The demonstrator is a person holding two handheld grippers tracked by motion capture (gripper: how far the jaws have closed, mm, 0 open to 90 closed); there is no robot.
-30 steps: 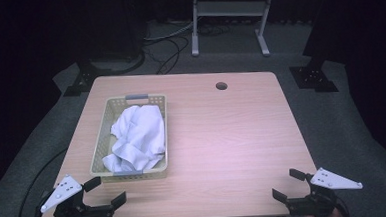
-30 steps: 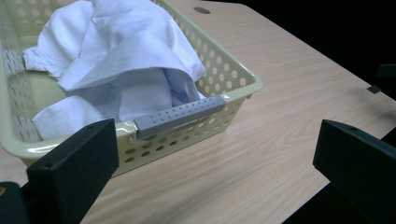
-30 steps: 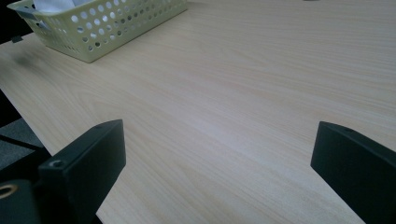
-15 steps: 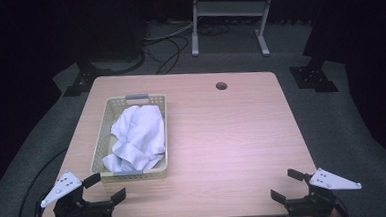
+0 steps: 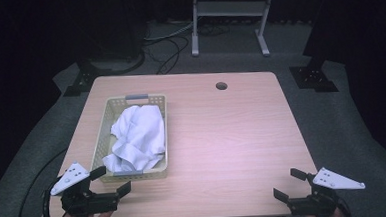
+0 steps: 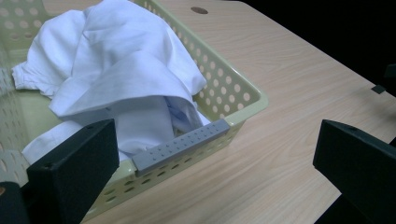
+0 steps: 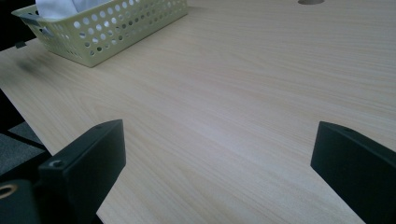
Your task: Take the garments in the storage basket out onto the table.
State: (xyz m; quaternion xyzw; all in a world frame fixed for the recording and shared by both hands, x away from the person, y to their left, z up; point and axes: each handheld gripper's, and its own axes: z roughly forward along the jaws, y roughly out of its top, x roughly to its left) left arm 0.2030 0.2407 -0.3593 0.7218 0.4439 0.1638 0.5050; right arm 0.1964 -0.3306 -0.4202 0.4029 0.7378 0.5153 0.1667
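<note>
Cloth (image 5: 138,135) lies crumpled in the basket (image 5: 103,127) on the left half of the table (image 5: 222,137). Untouched, by the look of it; nothing lifted out yet. I judge the job barely begun: the whole reach, grasp and pull-out are still to do.

Left gripper (image 5: 111,182) sits at the near left corner, jaws wide apart, nothing between them, just short of the basket's near wall. In the left gripper view the grey handle (image 6: 181,144) of that wall and the cloth (image 6: 116,70) are straight ahead. Right gripper (image 5: 291,183) at the near right corner, jaws also spread and empty, well apart from the basket; bare wood ahead of it.

Against the frames a second ago: left gripper has crept slightly toward the basket; right one has barely shifted. Cloth and basket unchanged.
</note>
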